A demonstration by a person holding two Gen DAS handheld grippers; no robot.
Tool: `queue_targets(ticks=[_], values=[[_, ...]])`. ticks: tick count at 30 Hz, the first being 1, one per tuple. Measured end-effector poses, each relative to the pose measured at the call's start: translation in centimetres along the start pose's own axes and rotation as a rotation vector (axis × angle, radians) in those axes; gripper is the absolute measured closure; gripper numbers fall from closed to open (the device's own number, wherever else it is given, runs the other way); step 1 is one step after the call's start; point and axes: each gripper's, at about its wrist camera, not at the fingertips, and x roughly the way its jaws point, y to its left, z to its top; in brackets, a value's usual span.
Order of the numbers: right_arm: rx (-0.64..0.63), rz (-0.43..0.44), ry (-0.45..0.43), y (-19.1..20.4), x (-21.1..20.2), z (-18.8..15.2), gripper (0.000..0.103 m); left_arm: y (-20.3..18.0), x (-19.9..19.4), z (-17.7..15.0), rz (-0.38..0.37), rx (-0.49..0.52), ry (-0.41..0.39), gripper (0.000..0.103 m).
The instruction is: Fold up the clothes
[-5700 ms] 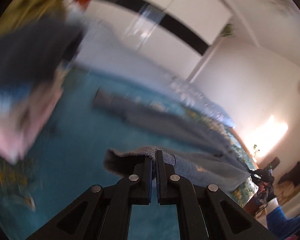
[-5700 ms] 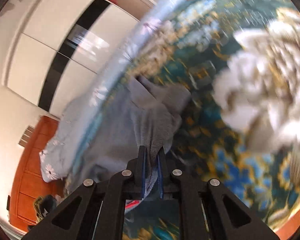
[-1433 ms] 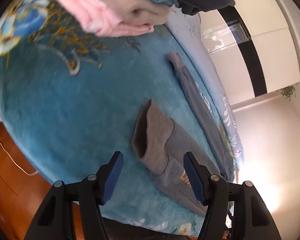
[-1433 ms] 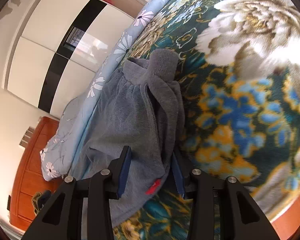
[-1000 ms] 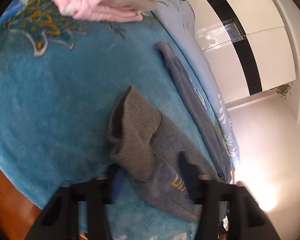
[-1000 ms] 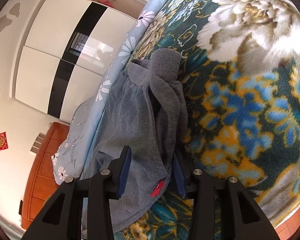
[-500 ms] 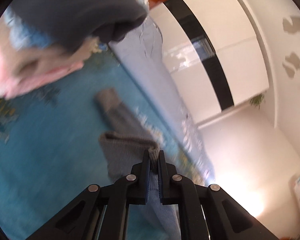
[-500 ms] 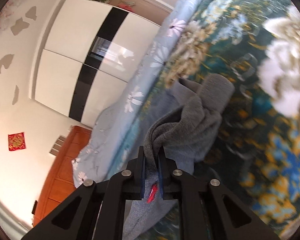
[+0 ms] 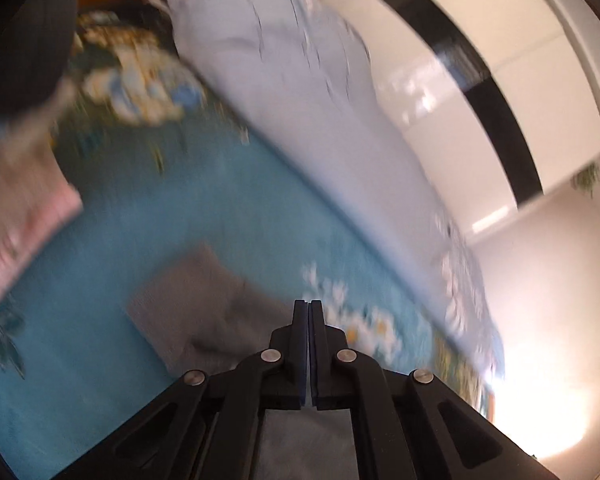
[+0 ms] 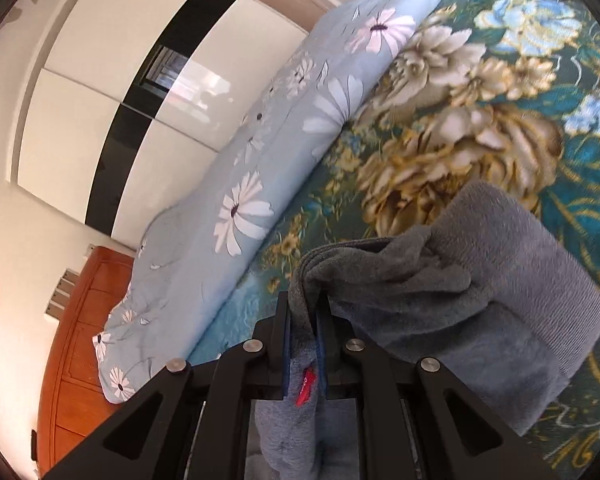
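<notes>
A grey sweater with ribbed cuffs is lifted off the teal floral blanket [image 10: 580,152]. My right gripper [image 10: 304,300] is shut on a bunched fold of the sweater [image 10: 480,280]. A small red tag [image 10: 305,386] hangs below the pads, and a sleeve with its cuff drapes to the right. The left wrist view is blurred by motion. There my left gripper [image 9: 309,304] is shut, with the sweater [image 9: 204,316] trailing from under its fingers to the left and showing through the frame below. No cloth sticks out past its tips.
A rolled light-blue daisy quilt [image 10: 260,184] lies along the far side of the bed, seen also as the quilt [image 9: 300,80]. A stack of folded clothes, pink at the bottom [image 9: 20,232], sits left. Beyond are a white and black wardrobe [image 10: 100,100] and a wooden cabinet [image 10: 84,340].
Both grippers stood open around the flat grey sweater, then closed on it. They have lifted it and carried it across the bed toward the quilt.
</notes>
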Motion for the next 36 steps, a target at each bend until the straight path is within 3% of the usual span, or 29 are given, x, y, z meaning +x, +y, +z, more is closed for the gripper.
queue_targets(ticks=[2, 3, 6, 9, 13, 17, 19, 20, 21, 22, 24, 27, 31, 34, 36], values=[[-0.025, -0.007, 0.008, -0.2, -0.4, -0.6, 0.092, 1.0, 0.7, -1.2, 0.031, 0.058, 0.054, 0.101], [-0.035, -0.008, 0.011, -0.2, -0.6, -0.8, 0.092, 1.5, 0.8, -1.8, 0.048, 0.091, 0.075, 0.095], [-0.062, -0.015, 0.019, -0.4, -1.5, -1.3, 0.091, 3.7, 0.5, -3.7, 0.122, 0.14, 0.111, 0.062], [-0.073, -0.034, 0.018, -0.7, -2.6, -1.7, 0.091, 5.8, -1.3, -5.6, 0.116, 0.077, 0.107, 0.057], [-0.063, -0.041, 0.031, -1.2, -3.3, -2.2, 0.09, 8.4, -2.9, -7.5, 0.001, -0.088, 0.107, 0.041], [-0.037, -0.032, 0.043, -1.7, -3.2, -2.6, 0.09, 9.1, -2.2, -8.1, -0.048, -0.14, 0.082, 0.041], [-0.032, -0.033, 0.048, -1.8, -3.1, -2.8, 0.09, 9.2, -1.9, -7.9, -0.058, -0.149, 0.045, 0.047], [-0.027, -0.031, 0.05, -1.9, -3.1, -2.8, 0.09, 9.3, -1.8, -7.8, -0.064, -0.153, 0.026, 0.057], [-0.019, -0.028, 0.051, -2.0, -3.1, -2.7, 0.09, 9.3, -1.7, -7.9, -0.066, -0.153, 0.019, 0.091], [-0.011, -0.025, 0.052, -2.1, -3.2, -2.7, 0.09, 9.3, -1.7, -8.0, -0.068, -0.151, 0.017, 0.094], [-0.002, -0.02, 0.054, -2.2, -3.3, -2.6, 0.09, 9.0, -2.1, -8.1, -0.081, -0.129, 0.001, 0.094], [-0.02, -0.01, 0.049, -1.8, -3.7, -2.4, 0.091, 5.9, -4.8, -7.6, -0.143, 0.012, -0.087, 0.094], [-0.047, 0.029, 0.012, -0.4, -4.9, -1.1, 0.092, 1.4, -7.8, -4.8, -0.213, 0.139, -0.192, 0.094], [-0.047, 0.057, -0.007, 1.0, -5.1, 0.4, 0.092, -0.8, -9.6, -1.9, -0.202, 0.207, -0.306, 0.094], [-0.057, 0.061, -0.01, 1.9, -4.4, 1.4, 0.092, -1.0, -9.2, -0.4, -0.147, 0.219, -0.356, 0.094]])
